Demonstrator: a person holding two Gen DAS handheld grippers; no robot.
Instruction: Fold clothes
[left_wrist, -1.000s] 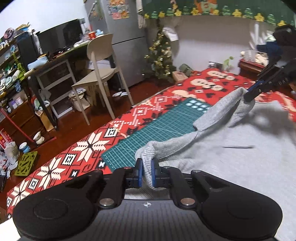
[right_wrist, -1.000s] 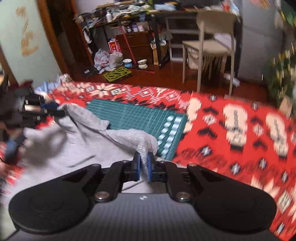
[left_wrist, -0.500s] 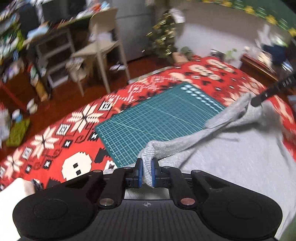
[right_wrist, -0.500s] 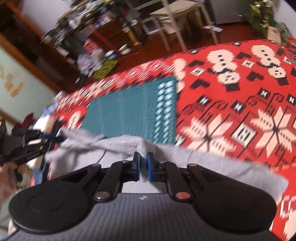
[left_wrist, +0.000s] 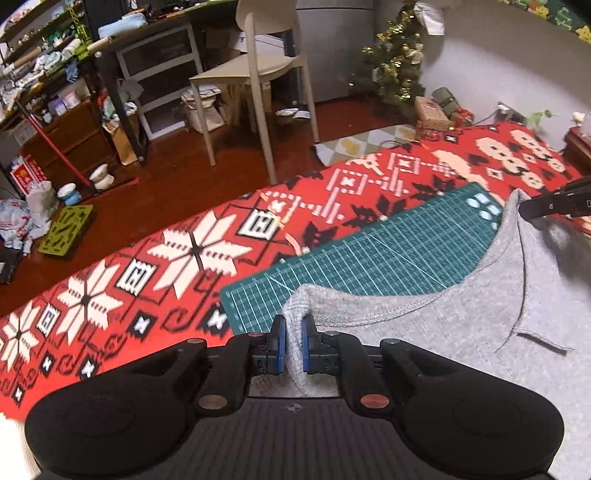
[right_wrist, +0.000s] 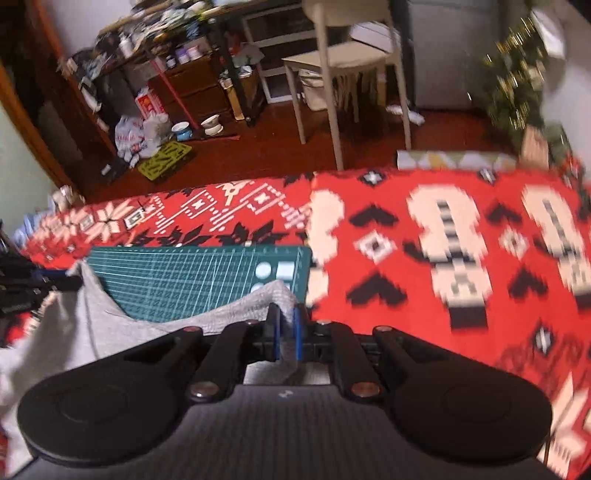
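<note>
1. Left gripper (left_wrist: 292, 345) clenched on a ribbed edge of the grey knit garment (left_wrist: 480, 321); right gripper (right_wrist: 284, 338) pinching another edge of it.
2. Garment spread over the near part of a green gridded cutting mat (left_wrist: 369, 258), lifted between both grippers.
3. Mat lying on a red patterned blanket (left_wrist: 147, 280).
4. Beyond: beige plastic chair (left_wrist: 258, 62), small decorated Christmas tree (left_wrist: 395, 62), cluttered dark desk (left_wrist: 140, 40), reddish wooden floor (left_wrist: 184, 177).

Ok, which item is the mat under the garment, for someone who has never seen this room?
Start from the red patterned blanket covering the big surface. On it lies a dark green gridded cutting mat, its near edge partly covered by the grey knit garment. It alone is flat, rigid and ruled with pale lines.
</note>
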